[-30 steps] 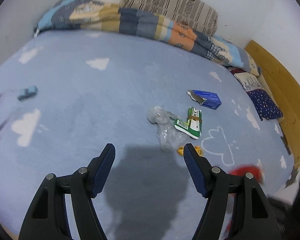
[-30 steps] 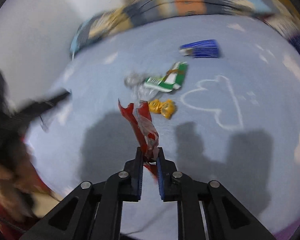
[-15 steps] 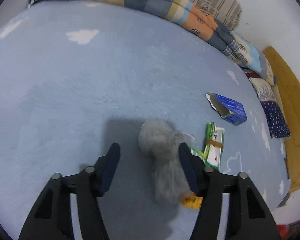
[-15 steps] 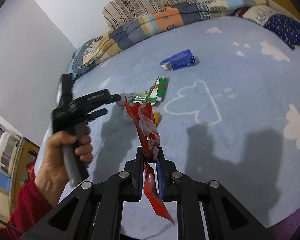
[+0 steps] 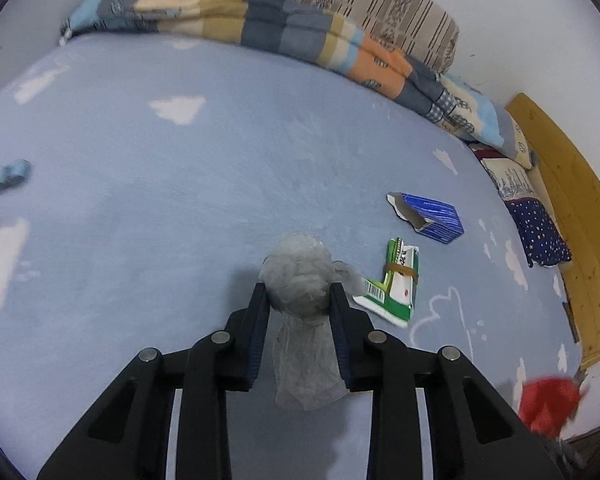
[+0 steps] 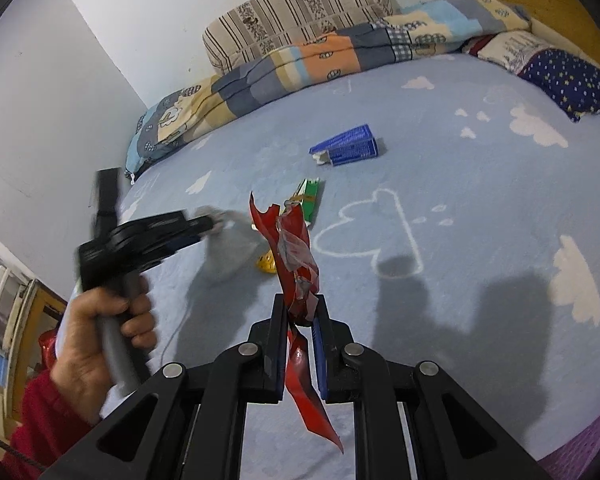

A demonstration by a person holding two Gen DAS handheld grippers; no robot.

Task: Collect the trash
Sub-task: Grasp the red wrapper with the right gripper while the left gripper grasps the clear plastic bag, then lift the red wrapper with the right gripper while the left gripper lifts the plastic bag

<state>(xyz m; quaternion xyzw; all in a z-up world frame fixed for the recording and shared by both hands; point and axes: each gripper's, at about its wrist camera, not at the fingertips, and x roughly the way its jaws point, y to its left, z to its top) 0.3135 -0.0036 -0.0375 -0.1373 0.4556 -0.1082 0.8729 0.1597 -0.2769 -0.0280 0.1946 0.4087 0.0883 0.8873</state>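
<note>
clear crumpled plastic bag (image 5: 298, 276) sits between the left gripper (image 5: 299, 296) pads, jaws closing on it, just above the blue bedsheet (image 5: 180, 208). right gripper (image 6: 302, 312) is clamped on a red wrapper (image 6: 294, 248). green carton (image 5: 398, 284), blue box (image 5: 432, 218) and yellow wrapper (image 6: 267, 265) lie on the sheet nearby.

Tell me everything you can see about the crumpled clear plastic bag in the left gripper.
The clear plastic bag is thin, greyish, see-through film, crumpled into a ball at the top with a wrinkled tail hanging below. It sits between the left gripper's blue pads, whose jaws are closing and already touch it on both sides. Beneath it is the blue bedcover; the green carton lies just right of it.
</note>
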